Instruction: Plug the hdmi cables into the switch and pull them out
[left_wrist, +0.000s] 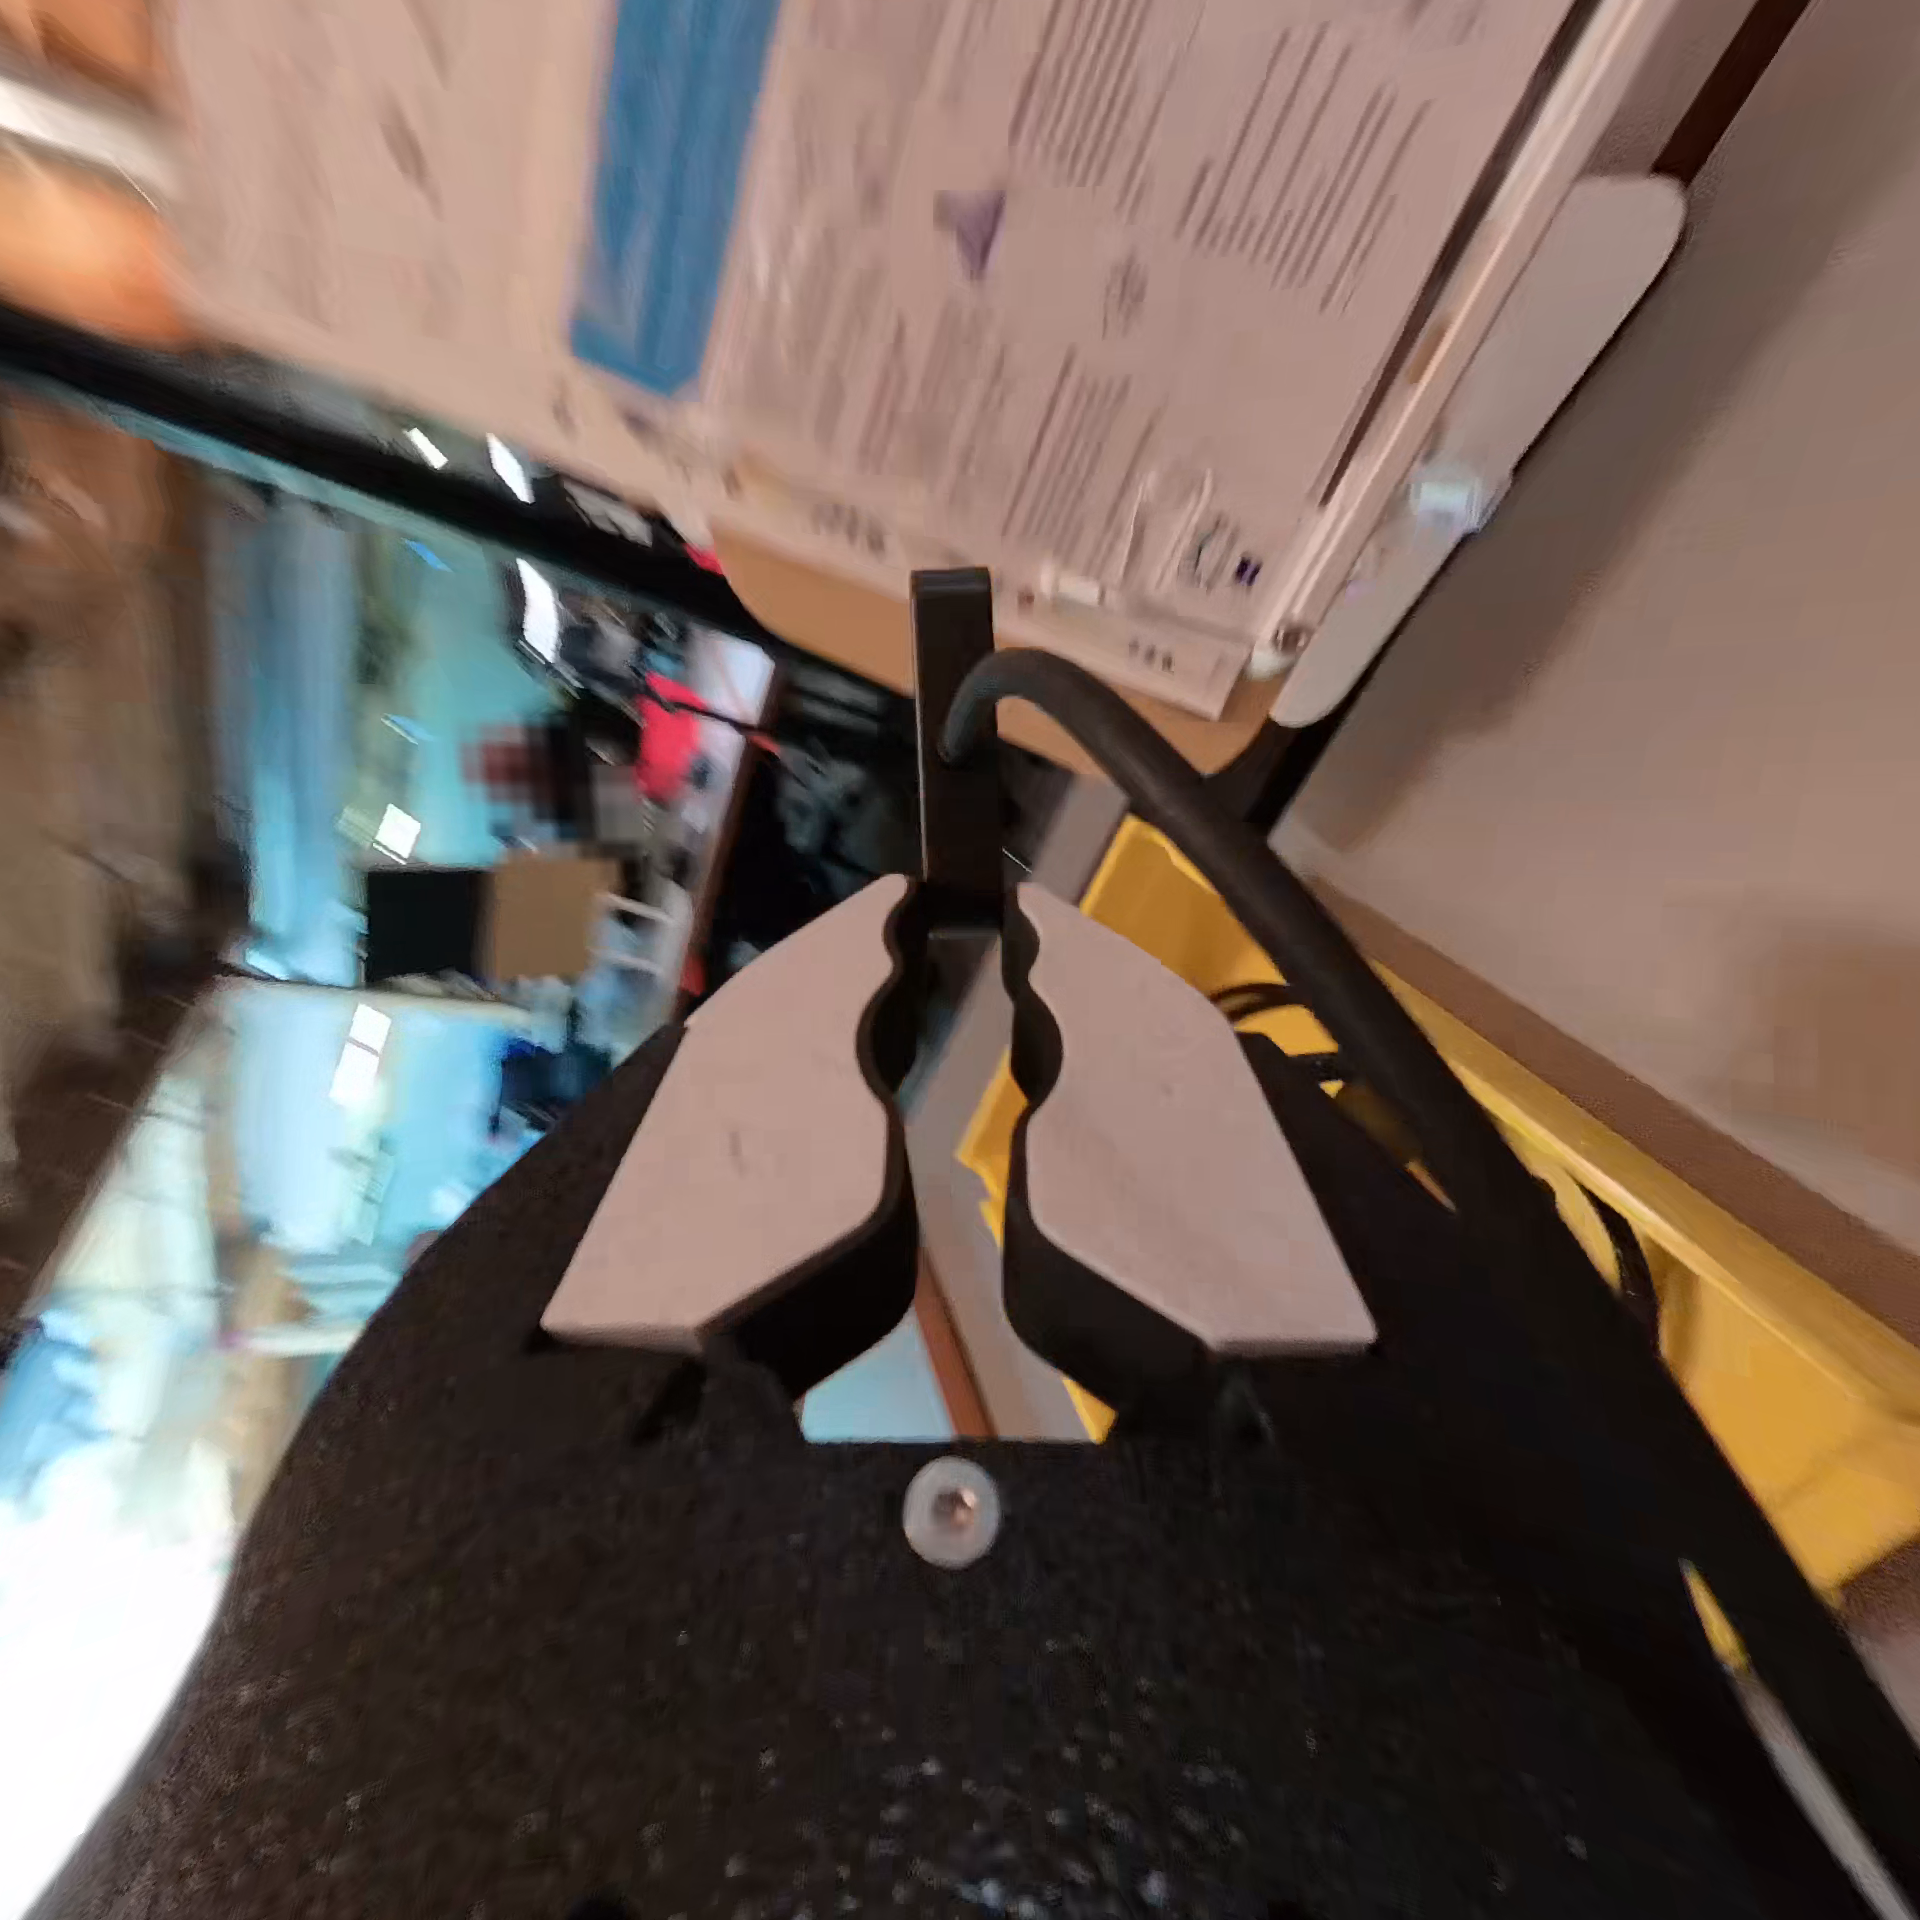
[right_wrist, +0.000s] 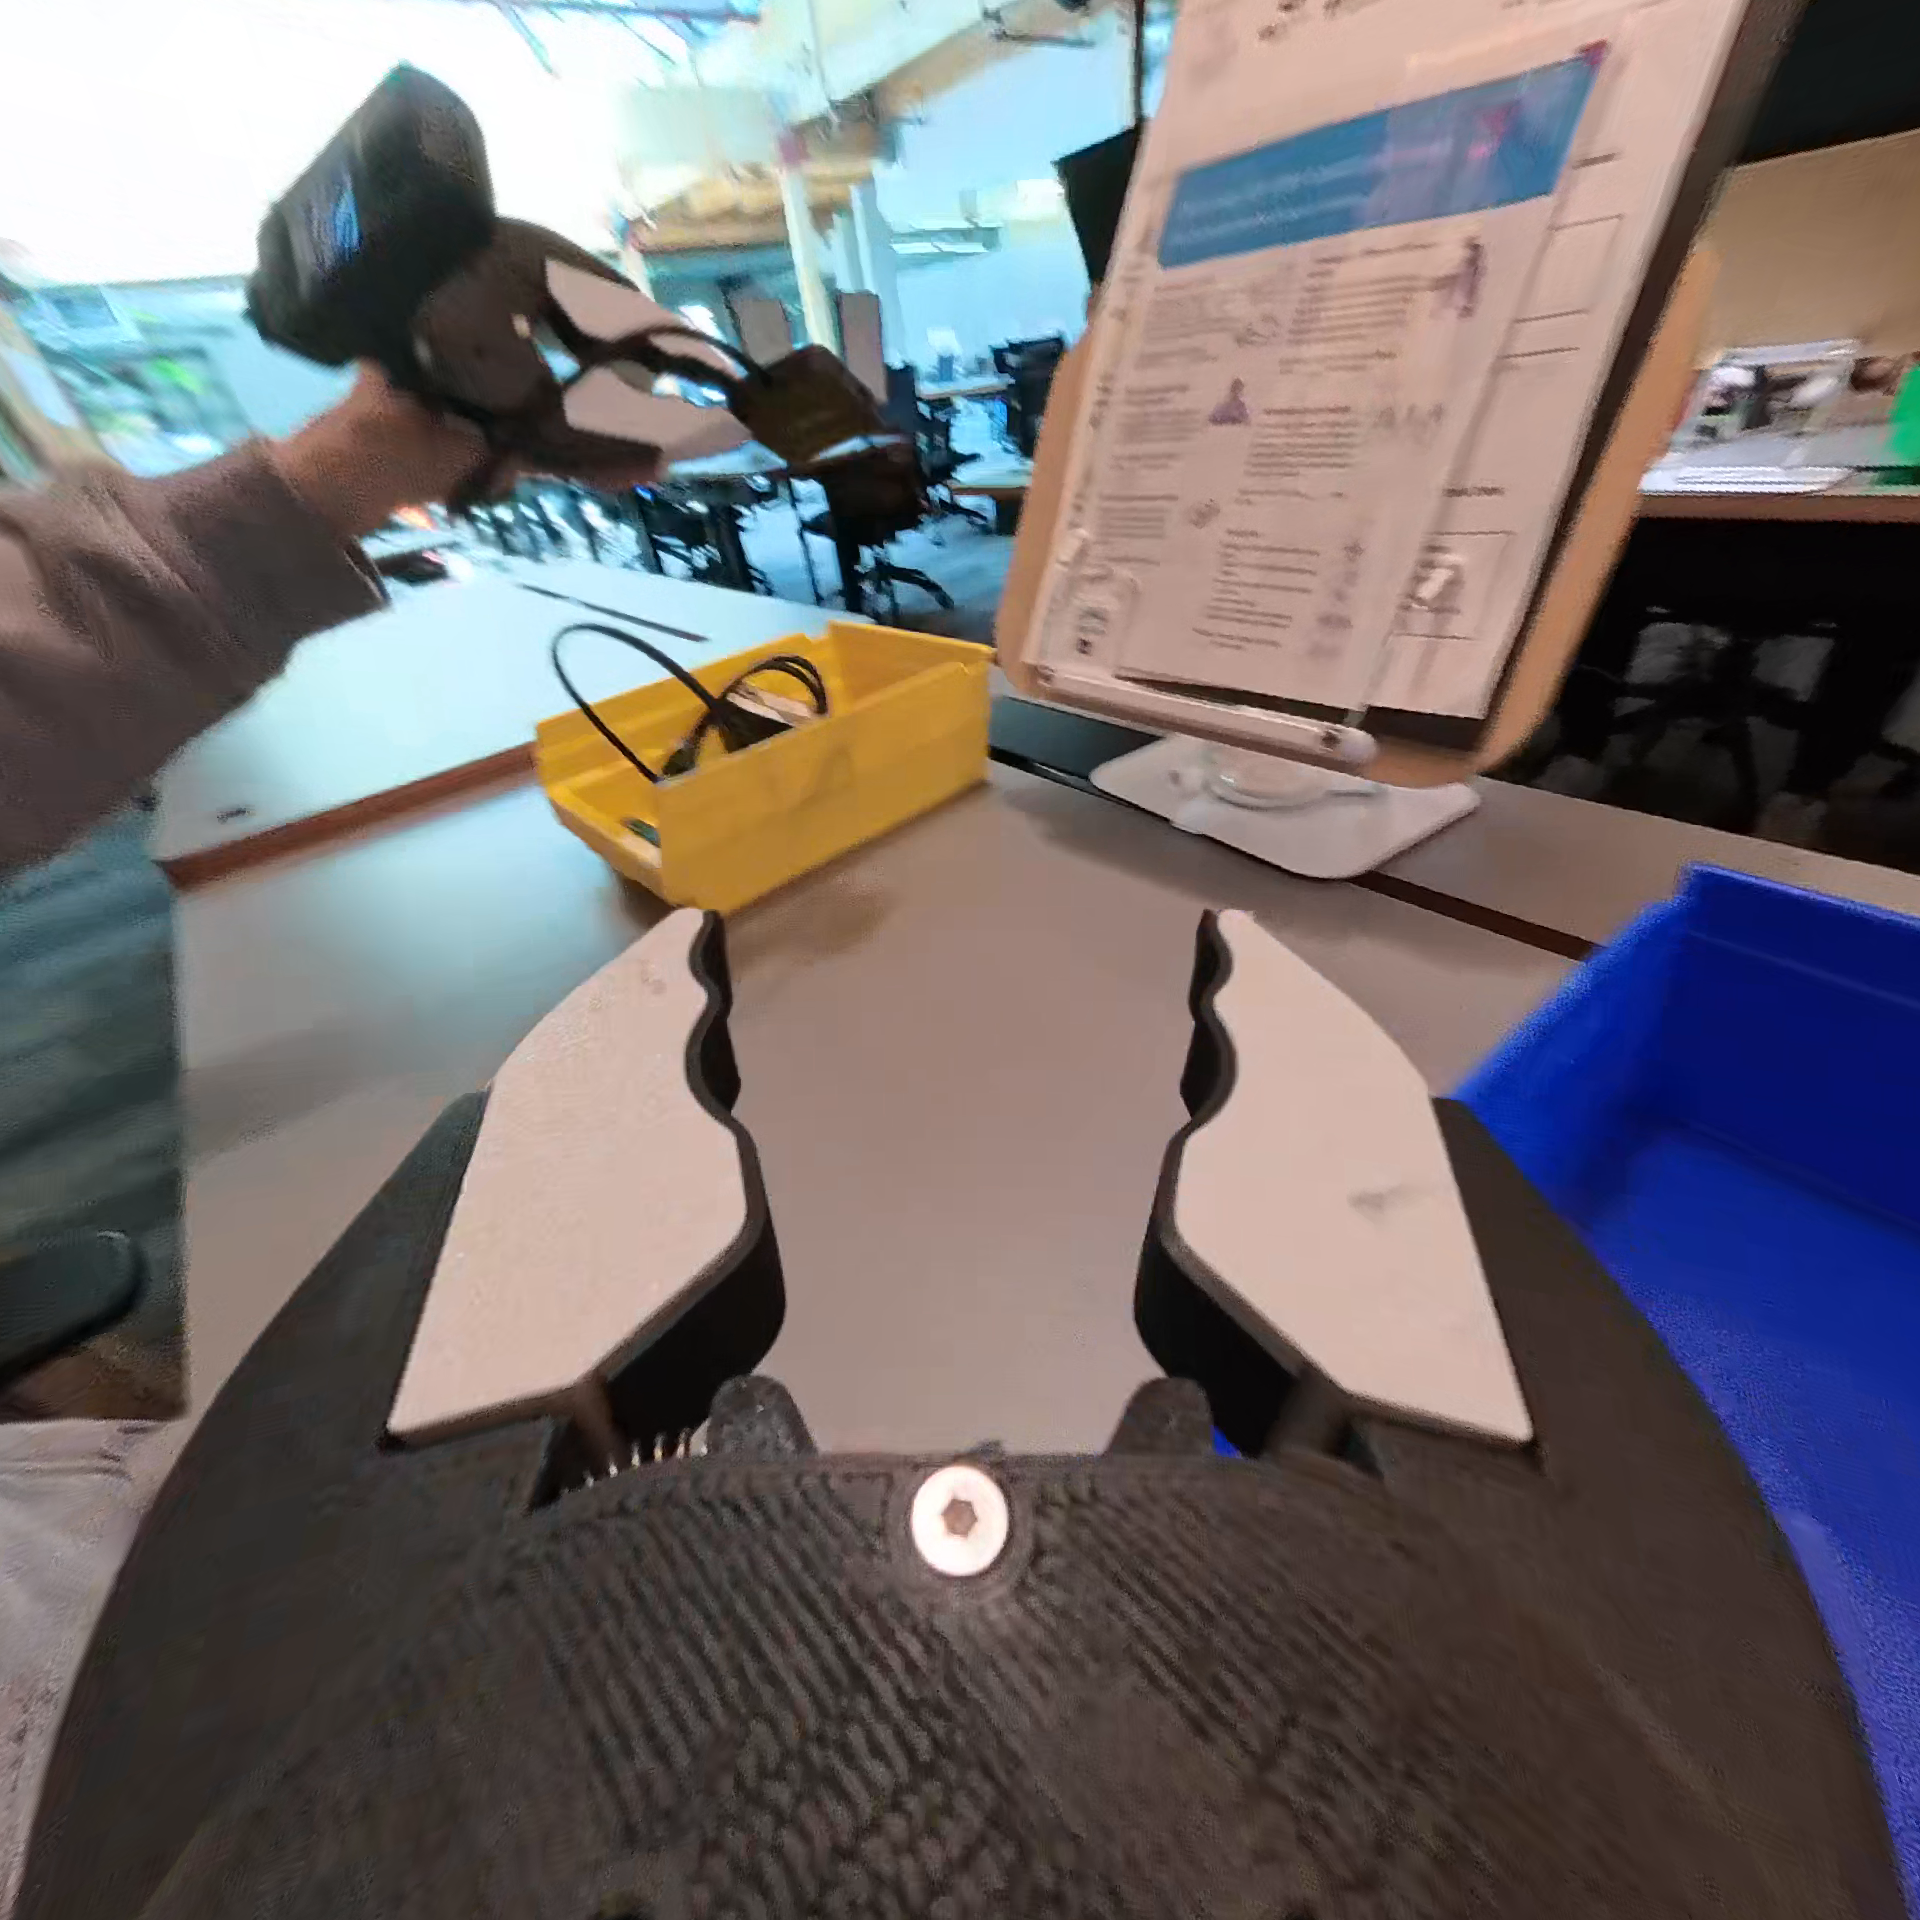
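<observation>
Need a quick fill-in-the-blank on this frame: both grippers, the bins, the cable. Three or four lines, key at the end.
1. The left gripper is shut on a black HDMI ____.
2. The right gripper is ____, with only bare table between its fingers.
3. The black cable trails from the plug down toward the ____ bin.
4. The bin beside the right gripper is ____ in colour.

Missing words: plug; open; yellow; blue
</observation>
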